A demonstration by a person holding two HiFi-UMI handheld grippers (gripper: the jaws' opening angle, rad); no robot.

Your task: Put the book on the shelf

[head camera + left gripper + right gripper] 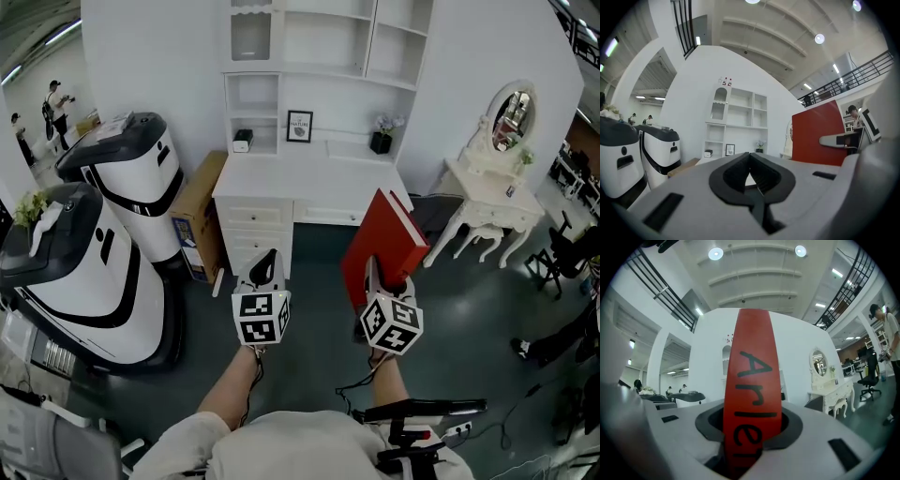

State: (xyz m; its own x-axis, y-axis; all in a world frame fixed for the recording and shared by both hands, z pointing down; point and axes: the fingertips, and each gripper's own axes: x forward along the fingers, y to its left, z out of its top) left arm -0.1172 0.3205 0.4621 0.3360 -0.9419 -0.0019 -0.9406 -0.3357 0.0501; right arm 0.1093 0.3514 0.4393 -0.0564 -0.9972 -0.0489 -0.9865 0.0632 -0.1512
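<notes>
A red book point(382, 246) stands tilted above the floor, held at its lower end by my right gripper point(377, 279), which is shut on it. In the right gripper view its red spine point(751, 390) with black letters fills the middle, clamped between the jaws. My left gripper point(263, 272) hovers to the left of the book, shut and empty; its jaws meet at the tips point(750, 172). The book point(819, 132) shows at the right of the left gripper view. The white shelf unit point(323, 47) rises over a white desk point(309, 178) ahead.
Two large white-and-black machines point(94, 253) stand at the left, with a cardboard box point(199, 216) beside the desk. A white dressing table with an oval mirror point(492, 178) is at the right. A framed picture point(299, 126) and a small plant point(382, 134) sit on the desk.
</notes>
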